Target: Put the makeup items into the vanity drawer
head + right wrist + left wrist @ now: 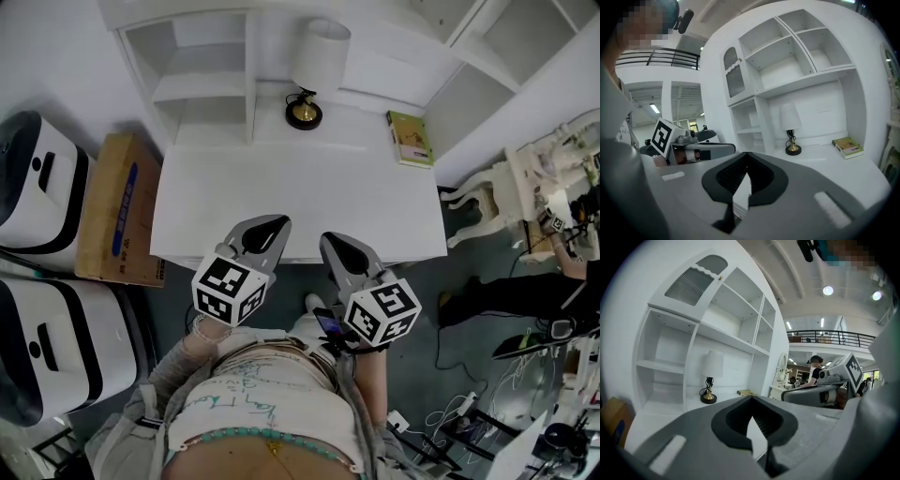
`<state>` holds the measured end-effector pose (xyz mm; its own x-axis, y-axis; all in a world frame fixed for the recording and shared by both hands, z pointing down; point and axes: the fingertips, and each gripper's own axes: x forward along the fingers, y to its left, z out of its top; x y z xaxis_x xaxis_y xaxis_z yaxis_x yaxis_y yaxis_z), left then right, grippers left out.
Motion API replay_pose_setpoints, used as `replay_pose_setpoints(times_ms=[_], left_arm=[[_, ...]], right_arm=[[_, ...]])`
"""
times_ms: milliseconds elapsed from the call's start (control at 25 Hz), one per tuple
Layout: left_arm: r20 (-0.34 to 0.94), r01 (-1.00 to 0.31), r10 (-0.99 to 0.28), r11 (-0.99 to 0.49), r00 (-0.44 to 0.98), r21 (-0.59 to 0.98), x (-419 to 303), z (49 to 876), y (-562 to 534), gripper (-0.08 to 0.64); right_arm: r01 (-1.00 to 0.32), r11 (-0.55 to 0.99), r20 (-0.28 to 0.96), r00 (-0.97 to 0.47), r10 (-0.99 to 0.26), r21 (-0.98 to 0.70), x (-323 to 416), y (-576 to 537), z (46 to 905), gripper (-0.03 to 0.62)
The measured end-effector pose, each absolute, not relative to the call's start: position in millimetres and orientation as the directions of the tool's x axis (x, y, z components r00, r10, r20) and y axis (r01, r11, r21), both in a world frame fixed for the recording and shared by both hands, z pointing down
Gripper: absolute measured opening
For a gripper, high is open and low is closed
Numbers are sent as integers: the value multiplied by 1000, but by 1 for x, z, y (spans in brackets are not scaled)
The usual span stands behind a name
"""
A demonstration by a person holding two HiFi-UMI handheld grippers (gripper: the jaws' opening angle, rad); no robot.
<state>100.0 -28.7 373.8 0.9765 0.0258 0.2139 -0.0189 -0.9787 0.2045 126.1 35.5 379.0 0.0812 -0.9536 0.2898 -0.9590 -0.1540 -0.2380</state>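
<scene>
Your left hand-held gripper [270, 226] and right hand-held gripper [335, 244] are both closed and empty. No makeup items show on the tabletop [309, 202]; they are probably small, light and slippery, so grip each at mid-body.

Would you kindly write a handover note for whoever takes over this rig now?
Left hand-held gripper: shut, empty, at the front edge of the white vanity desk. Right hand-held gripper: shut, empty, beside it. On the desk only a white-shaded brass-footed lamp and a green book show; no makeup items visible, no drawer seen open. Nothing appears done: find the items, open the drawer, load it.
</scene>
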Motion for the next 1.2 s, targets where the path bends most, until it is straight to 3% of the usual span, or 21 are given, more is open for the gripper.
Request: replay_pose_setpoints(times_ms=[1200], left_arm=[[162, -61, -34, -984, 986, 165, 67, 344, -32, 0]], right_arm=[[-995, -38, 258, 12, -966, -97, 78, 10, 345, 28]])
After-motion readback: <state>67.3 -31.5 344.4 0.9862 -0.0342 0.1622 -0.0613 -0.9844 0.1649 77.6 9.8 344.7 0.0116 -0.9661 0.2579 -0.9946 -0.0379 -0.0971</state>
